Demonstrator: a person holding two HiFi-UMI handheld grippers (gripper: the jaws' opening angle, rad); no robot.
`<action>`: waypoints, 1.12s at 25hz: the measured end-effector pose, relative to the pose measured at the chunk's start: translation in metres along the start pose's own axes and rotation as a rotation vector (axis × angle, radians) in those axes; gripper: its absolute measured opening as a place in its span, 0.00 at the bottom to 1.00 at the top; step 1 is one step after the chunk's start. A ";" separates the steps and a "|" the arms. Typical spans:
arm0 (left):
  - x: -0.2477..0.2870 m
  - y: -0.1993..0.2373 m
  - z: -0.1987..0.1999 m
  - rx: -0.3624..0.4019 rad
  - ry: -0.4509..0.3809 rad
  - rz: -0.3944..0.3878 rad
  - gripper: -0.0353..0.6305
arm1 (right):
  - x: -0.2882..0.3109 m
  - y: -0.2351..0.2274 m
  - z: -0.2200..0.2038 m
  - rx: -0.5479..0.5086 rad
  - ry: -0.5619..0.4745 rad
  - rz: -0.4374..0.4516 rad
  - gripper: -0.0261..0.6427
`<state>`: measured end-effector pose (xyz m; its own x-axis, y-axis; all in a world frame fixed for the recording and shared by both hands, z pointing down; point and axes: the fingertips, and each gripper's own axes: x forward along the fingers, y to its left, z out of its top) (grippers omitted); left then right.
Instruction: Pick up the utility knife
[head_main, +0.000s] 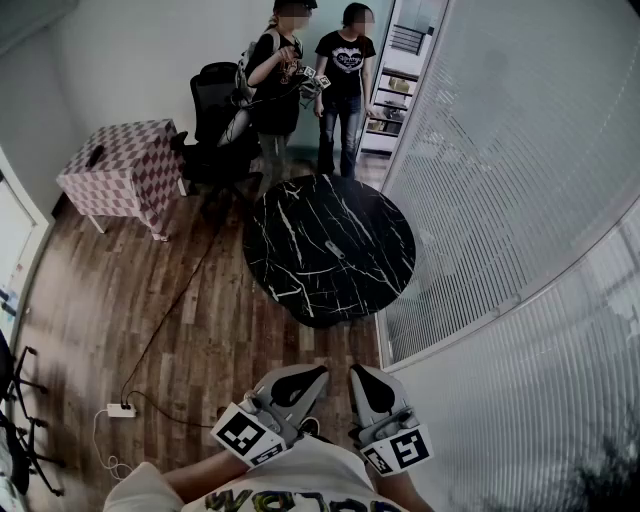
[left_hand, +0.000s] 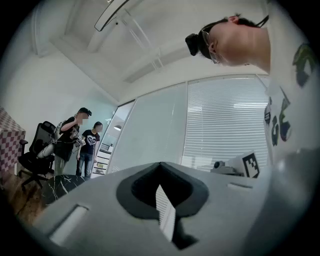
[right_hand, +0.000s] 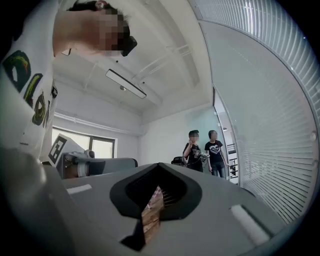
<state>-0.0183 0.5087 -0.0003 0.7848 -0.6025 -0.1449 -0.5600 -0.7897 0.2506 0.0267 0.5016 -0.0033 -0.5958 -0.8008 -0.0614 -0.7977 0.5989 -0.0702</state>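
plainly, the left gripper (head_main: 308, 377) and the right gripper (head_main: 363, 376) are both clenched on nothing, held close to the person's chest. the small grey sliver on the black marble table (head_main: 290, 290), likely the utility knife (head_main: 335, 250), lies straight ahead and well apart. it slants up-left to down-right, and neither gripper is clearly nearer.

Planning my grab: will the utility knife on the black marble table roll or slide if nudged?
The utility knife looks flat and slim, so it probably won't roll. The table top looks smooth, so it could skid.
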 end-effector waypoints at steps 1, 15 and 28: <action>0.001 0.001 -0.001 0.000 -0.001 0.000 0.06 | 0.001 -0.001 -0.001 0.000 0.000 -0.002 0.04; 0.026 -0.001 -0.013 0.003 0.013 0.014 0.06 | -0.004 -0.028 -0.004 -0.003 -0.001 -0.001 0.04; 0.070 -0.011 -0.031 0.009 0.029 0.055 0.06 | -0.019 -0.073 -0.008 0.035 0.001 0.018 0.04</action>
<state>0.0509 0.4785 0.0170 0.7601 -0.6415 -0.1032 -0.6046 -0.7565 0.2492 0.0957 0.4732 0.0107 -0.6099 -0.7900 -0.0622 -0.7833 0.6129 -0.1036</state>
